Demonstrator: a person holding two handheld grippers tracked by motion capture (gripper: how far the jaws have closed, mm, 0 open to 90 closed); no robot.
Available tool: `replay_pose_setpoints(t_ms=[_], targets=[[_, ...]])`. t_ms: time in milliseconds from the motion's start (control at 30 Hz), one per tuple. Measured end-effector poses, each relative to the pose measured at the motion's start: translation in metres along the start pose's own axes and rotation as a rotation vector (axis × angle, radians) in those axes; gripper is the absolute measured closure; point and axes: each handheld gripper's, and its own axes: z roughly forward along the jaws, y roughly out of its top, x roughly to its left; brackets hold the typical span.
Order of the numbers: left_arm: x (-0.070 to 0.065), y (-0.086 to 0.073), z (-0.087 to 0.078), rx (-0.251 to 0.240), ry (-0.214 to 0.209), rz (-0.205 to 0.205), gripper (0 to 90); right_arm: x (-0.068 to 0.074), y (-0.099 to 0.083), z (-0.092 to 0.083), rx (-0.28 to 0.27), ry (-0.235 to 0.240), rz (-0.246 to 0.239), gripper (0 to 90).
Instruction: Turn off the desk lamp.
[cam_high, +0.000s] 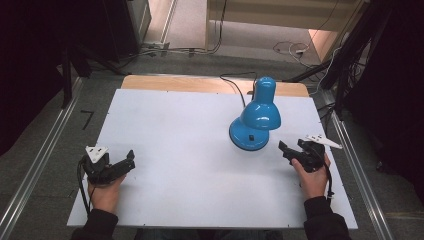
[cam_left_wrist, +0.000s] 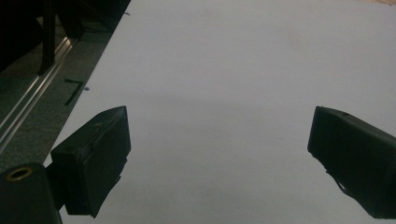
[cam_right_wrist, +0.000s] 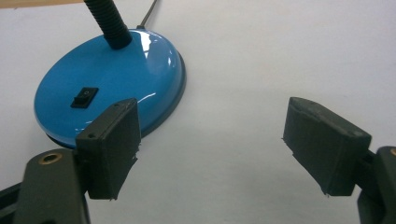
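Observation:
A blue desk lamp (cam_high: 256, 116) stands right of centre on the white tabletop (cam_high: 190, 150), its shade hanging over the round base (cam_right_wrist: 107, 79). A black rocker switch (cam_right_wrist: 84, 97) sits on that base, and a black flexible neck (cam_right_wrist: 108, 23) rises from it. My right gripper (cam_high: 290, 151) is held open just right of the base, its jaws wide apart with nothing between them. My left gripper (cam_high: 127, 162) rests near the table's front left, open as well, with bare white surface between its jaws.
The lamp's black cord (cam_high: 237, 85) runs off the far edge of the table, where a wooden strip (cam_high: 200, 82) shows. Metal rails (cam_high: 37, 165) flank both sides. Cables lie on the grey floor (cam_high: 200, 55) behind.

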Motion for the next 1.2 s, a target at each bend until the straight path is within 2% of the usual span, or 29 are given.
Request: replay_pose_setpoints(t_ms=[433, 1200], targets=[[0.0, 0.0, 0.0, 0.003, 0.001, 0.004, 6.6, -0.004, -0.003, -0.01, -0.006, -0.013, -0.022, 17.6], [0.0, 0.0, 0.001, 0.004, 0.006, 0.004, 6.6, -0.014, -0.007, -0.022, -0.01, -0.02, -0.006, 16.8]])
